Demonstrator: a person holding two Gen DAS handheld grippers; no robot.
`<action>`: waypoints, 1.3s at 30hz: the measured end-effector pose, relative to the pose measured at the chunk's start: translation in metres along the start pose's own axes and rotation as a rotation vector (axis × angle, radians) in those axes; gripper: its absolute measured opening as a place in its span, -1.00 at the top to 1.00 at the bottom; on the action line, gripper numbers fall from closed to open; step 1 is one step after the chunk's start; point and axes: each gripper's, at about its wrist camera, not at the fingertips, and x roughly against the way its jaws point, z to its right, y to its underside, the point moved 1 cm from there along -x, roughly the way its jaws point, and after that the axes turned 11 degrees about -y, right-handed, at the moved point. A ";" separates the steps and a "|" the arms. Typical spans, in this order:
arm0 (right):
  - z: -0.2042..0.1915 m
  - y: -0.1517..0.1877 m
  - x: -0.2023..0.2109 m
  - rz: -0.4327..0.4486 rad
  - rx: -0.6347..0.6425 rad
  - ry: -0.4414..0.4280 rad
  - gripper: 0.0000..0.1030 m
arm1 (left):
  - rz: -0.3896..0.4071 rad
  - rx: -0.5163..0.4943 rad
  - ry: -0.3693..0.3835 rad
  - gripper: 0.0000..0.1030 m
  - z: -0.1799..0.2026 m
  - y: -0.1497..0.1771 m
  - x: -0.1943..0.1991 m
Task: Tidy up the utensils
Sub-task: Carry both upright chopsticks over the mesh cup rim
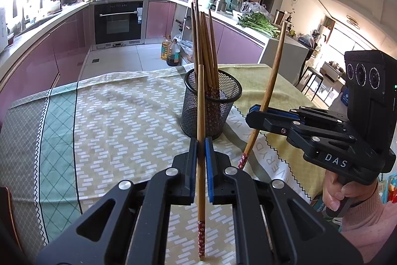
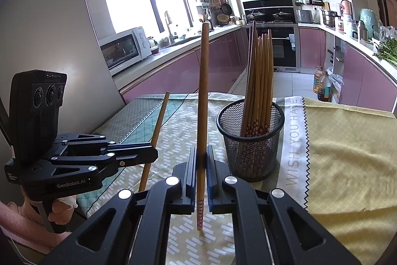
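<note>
Now each gripper pinches one chopstick upright, patterned end down, ready for dropping: left gripper [image 1: 201, 148], right gripper [image 2: 201, 158]. Mesh holder [image 2: 250, 140] stands mid-table, already holding several.

In front of me the counter is spread over with a patterned cloth [image 1: 119, 103]: a grey and green lattice band on my left, an olive middle with short white dashes, a pale strip with grey lettering, and a yellow-green panel [image 2: 347, 153] with a black zigzag edge on my right. A black wire-mesh cylindrical cup [image 2: 250, 140] stands upright on the cloth, on the olive part beside the lettered strip. Its base rests flat on the fabric.
</note>
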 end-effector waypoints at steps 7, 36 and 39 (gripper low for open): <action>0.001 -0.002 0.002 0.009 -0.001 -0.003 0.88 | 0.006 -0.002 0.009 0.86 0.001 -0.003 0.001; 0.006 -0.022 0.012 0.064 0.036 0.019 0.88 | 0.061 -0.015 0.041 0.86 0.008 -0.027 0.010; 0.005 -0.024 0.011 0.067 0.040 0.020 0.88 | 0.068 -0.017 0.042 0.86 0.009 -0.029 0.011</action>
